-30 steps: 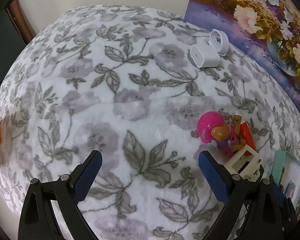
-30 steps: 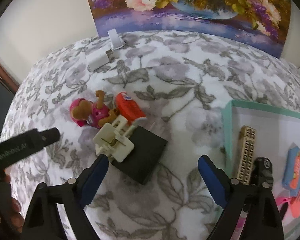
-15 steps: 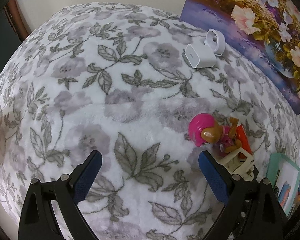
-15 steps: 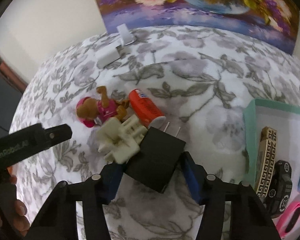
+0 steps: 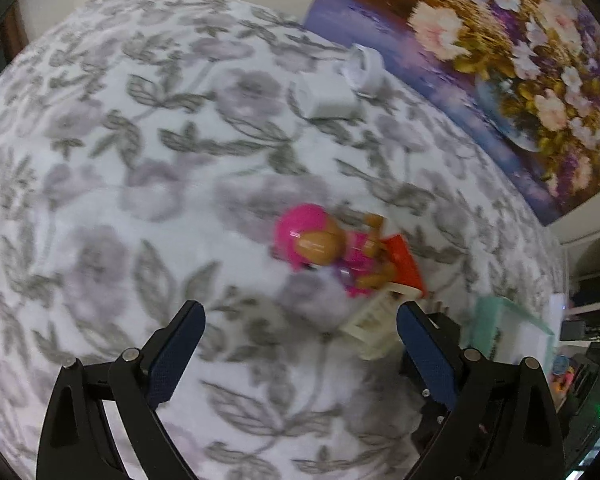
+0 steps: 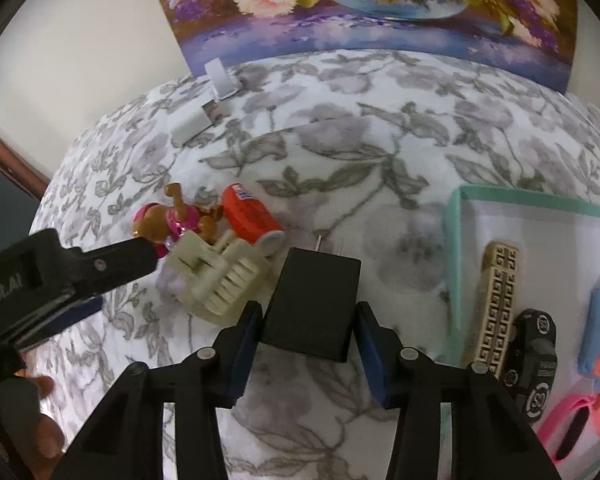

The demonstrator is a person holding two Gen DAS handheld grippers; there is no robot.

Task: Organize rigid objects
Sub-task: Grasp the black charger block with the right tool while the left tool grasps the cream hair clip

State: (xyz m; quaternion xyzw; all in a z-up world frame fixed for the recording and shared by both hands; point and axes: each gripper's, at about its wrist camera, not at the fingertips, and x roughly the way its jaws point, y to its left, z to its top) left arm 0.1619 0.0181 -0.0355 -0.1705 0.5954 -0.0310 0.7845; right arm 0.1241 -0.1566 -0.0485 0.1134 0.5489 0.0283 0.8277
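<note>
Your right tool (image 6: 306,344), spread wide a second ago, has just been closing and now pinches the black charger (image 6: 312,300) on the floral blanket (image 6: 380,152). Your left tool (image 5: 296,344) stays spread, nearer the pink toy dog (image 5: 324,248).

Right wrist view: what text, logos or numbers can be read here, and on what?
"obot.AI", cut off at the frame edge: on the body of the left claw.
Label on the orange canister: too small to read.
Round markings on the black object in the tray: too blurred to read.
</note>
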